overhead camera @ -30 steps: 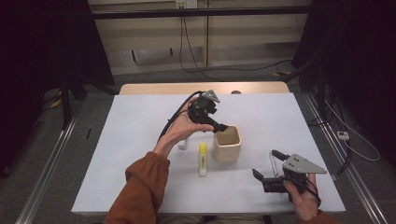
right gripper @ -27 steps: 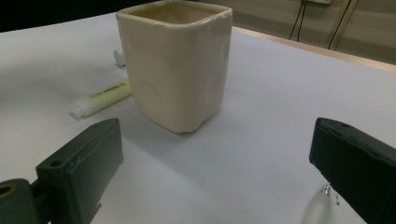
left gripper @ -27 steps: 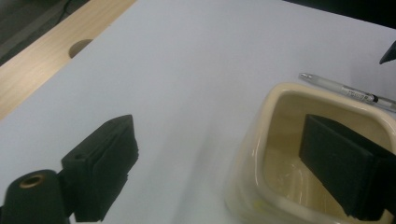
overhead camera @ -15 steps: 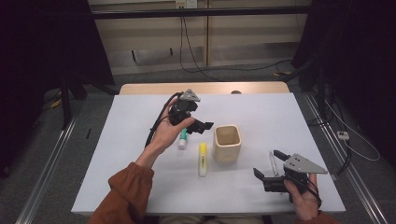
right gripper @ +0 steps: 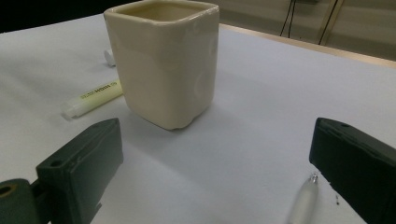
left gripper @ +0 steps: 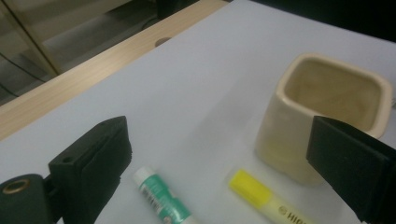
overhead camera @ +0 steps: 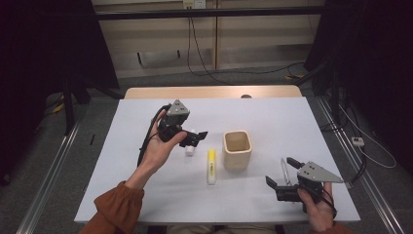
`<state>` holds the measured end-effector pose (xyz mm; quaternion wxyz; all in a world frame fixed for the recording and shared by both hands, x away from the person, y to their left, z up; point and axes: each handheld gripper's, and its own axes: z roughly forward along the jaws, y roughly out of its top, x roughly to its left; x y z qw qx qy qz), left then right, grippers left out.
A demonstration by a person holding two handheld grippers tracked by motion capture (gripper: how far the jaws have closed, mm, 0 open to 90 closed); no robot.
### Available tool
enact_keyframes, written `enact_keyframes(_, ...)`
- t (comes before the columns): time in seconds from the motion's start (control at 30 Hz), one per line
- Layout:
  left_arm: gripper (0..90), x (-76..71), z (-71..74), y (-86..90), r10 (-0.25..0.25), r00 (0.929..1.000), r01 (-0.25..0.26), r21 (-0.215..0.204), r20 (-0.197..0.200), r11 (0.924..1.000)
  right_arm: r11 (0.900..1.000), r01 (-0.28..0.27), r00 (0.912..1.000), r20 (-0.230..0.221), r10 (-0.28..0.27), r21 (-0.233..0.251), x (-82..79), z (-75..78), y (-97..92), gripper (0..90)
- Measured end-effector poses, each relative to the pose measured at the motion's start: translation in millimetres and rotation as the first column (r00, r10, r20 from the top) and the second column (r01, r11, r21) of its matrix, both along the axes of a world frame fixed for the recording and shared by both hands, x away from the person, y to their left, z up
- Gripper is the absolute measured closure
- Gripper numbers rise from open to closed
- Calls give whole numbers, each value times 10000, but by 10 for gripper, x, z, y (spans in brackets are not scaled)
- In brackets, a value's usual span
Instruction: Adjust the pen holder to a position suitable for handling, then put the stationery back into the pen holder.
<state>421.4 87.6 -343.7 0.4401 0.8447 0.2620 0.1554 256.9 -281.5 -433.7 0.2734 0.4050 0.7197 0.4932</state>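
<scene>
One yellow highlighter point(left gripper: 268, 198), lettering "HIGH" partly legible.

White table point(overhead camera: 272, 117) with wooden far edge, cream square cup point(overhead camera: 237, 149), yellow highlighter point(overhead camera: 211, 166), green-white tube point(overhead camera: 189, 148), clear pen point(overhead camera: 284, 170)

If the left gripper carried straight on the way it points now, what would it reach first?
Most likely the cream cup: the left gripper, open and empty, aims that way above the table. The green-and-white tube and yellow highlighter lie lower; depth is uncertain.

Both tongs point(overhead camera: 198, 138) point(overhead camera: 281, 171) agape, empty
</scene>
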Motion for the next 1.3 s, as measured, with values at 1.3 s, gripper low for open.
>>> enact_keyframes(1.3, 74, -166, -412, 492, 3211, 9337, -3251, 9, -1584, 9457, 9999, -106, 9999, 8, 106, -68, 8, 1, 19, 27)
